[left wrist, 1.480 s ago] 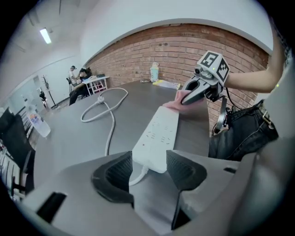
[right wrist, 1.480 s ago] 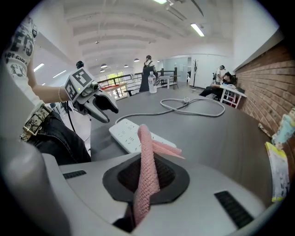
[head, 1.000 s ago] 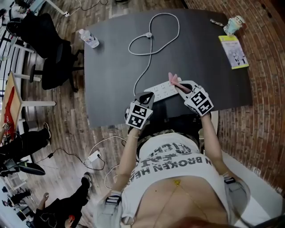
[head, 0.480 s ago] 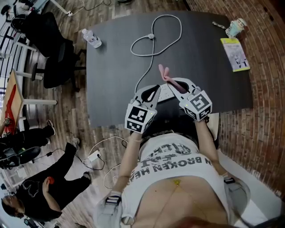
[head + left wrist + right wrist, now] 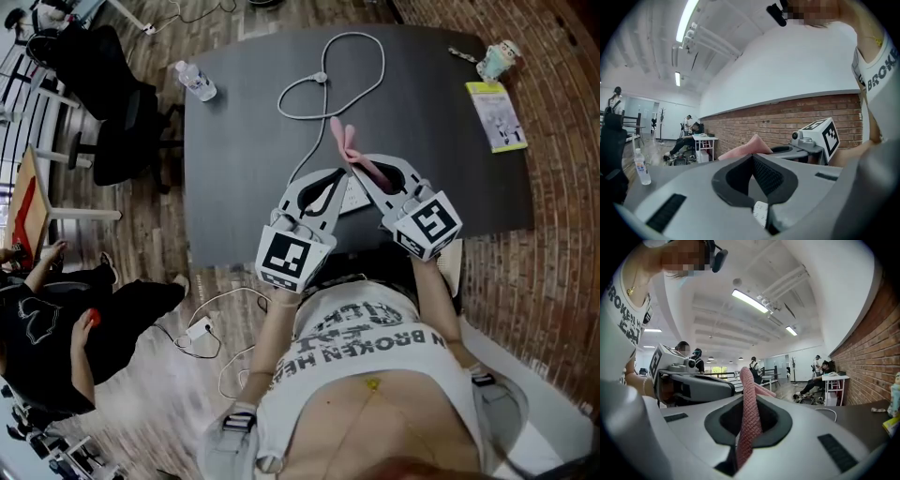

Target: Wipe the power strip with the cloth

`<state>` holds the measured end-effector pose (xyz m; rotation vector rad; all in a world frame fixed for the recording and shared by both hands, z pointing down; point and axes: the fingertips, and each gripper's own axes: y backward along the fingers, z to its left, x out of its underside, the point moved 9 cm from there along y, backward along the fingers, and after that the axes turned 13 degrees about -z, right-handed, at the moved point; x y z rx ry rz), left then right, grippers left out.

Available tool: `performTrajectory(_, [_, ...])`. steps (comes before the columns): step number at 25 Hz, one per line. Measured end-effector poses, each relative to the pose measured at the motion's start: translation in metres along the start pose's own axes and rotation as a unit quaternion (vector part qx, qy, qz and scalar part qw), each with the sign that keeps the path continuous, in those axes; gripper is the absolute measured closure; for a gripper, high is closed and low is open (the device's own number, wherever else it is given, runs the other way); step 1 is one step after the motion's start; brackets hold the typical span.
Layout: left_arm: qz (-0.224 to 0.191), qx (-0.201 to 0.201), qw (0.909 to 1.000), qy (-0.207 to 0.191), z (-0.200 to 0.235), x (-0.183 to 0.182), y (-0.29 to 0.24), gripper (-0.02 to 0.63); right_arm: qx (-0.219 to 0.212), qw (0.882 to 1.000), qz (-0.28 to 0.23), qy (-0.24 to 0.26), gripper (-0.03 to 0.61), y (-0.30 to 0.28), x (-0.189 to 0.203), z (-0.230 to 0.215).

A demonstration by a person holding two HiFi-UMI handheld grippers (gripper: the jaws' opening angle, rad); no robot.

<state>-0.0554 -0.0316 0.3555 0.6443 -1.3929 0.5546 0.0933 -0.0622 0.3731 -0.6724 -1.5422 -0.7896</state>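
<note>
head view, black table as reference. the power strip lies near the table's near edge, mostly covered from above by both grippers; its white cable loops toward the table's far edge. the right gripper, over the table's near half, is clenched on the pink cloth, whose ends stick out past the jaw tips. the left gripper, just beside it over the same part of the table, has its jaws pressed together on nothing. water bottle at the table's far left corner; booklet and small figurine at its far right corner.
</note>
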Motion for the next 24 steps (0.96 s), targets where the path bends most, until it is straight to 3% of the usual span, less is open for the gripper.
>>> performTrajectory(24, [-0.019,0.002,0.9998,-0.006,-0.01,-0.017,0.006,0.606,0.001,1.0,0.002,0.009,0.562,0.008,-0.016,0.004])
